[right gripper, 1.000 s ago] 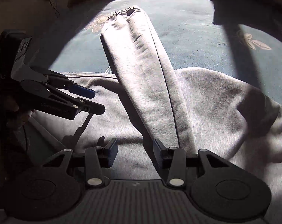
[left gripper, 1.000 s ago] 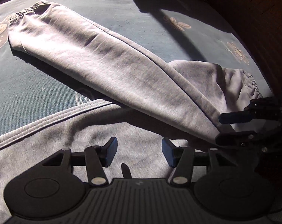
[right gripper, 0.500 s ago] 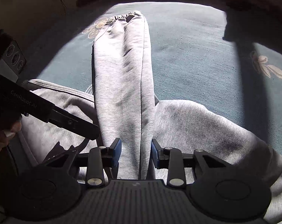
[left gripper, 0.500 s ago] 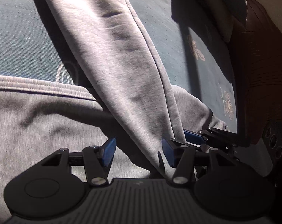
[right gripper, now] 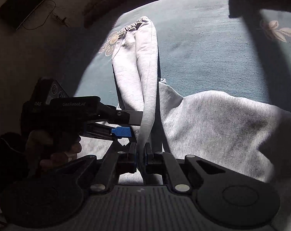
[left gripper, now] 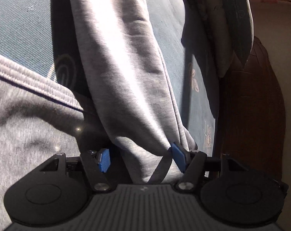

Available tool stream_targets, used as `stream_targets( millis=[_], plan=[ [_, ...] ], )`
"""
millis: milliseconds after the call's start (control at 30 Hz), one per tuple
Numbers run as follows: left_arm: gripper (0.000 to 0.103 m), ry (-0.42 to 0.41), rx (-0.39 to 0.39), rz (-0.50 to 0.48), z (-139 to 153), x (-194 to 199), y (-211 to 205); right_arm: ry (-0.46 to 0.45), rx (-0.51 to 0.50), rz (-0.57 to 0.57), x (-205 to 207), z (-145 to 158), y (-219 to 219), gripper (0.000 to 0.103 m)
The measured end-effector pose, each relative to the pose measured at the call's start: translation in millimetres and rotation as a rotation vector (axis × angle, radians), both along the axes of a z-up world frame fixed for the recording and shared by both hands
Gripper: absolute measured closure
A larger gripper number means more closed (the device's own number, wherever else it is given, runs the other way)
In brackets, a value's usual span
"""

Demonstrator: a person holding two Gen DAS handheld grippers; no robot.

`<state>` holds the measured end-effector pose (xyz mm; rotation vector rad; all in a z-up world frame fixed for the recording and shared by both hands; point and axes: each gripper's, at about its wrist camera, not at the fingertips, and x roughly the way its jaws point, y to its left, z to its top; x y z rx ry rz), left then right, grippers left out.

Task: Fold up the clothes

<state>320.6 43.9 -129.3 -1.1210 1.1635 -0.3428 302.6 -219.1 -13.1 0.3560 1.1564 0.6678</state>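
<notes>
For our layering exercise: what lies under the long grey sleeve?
Under the sleeve lie the teal bedspread and, nearer, the sweatshirt body. Part of a flower print shows beside the cuff; anything beneath the sleeve itself is hidden.

Right gripper (right gripper: pixel 140 158) clamped; left gripper (left gripper: pixel 140 158) parted

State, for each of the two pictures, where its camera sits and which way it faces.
Left wrist: on the left tongs, looking down along their open blue pads at the grey sleeve between them.
Right wrist: on the right tongs, looking down the same sleeve, pinched shut; the left tongs and a hand show.
Shared: the sleeve, the sweatshirt body and the blue bedcover.
</notes>
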Motion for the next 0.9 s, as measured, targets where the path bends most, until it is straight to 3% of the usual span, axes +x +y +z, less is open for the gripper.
stream_targets(
  millis=[133,367,500,600,733,767,833,900],
  plan=[
    [0.041,-0.019,0.023,0.038,3,7,-2,-0.005,-0.02,0.002,1,-1,0,0.089],
    [0.038,-0.041,-0.053,0.069,7,12,3,0.025,-0.033,0.045,0,-10,6,0.087],
    [0.038,-0.028,-0.026,0.054,2,19,-2,0.063,0.028,0.141,-10,-15,27,0.087],
    [0.042,-0.035,0.003,0.042,3,21,-5,0.06,0.018,0.196,-19,-15,41,0.085],
    [0.088,-0.065,0.109,-0.016,16,23,-11,0.054,0.006,0.189,-22,-10,40,0.075],
    [0.095,-0.073,0.138,-0.03,20,23,-12,0.055,0.006,0.183,-22,-8,38,0.067],
    [0.096,-0.098,0.197,-0.06,30,24,-16,0.049,-0.016,0.166,-23,-3,34,0.056],
    [0.097,-0.127,0.25,-0.093,39,20,-16,0.03,-0.033,0.151,-27,5,27,0.056]
  ],
)
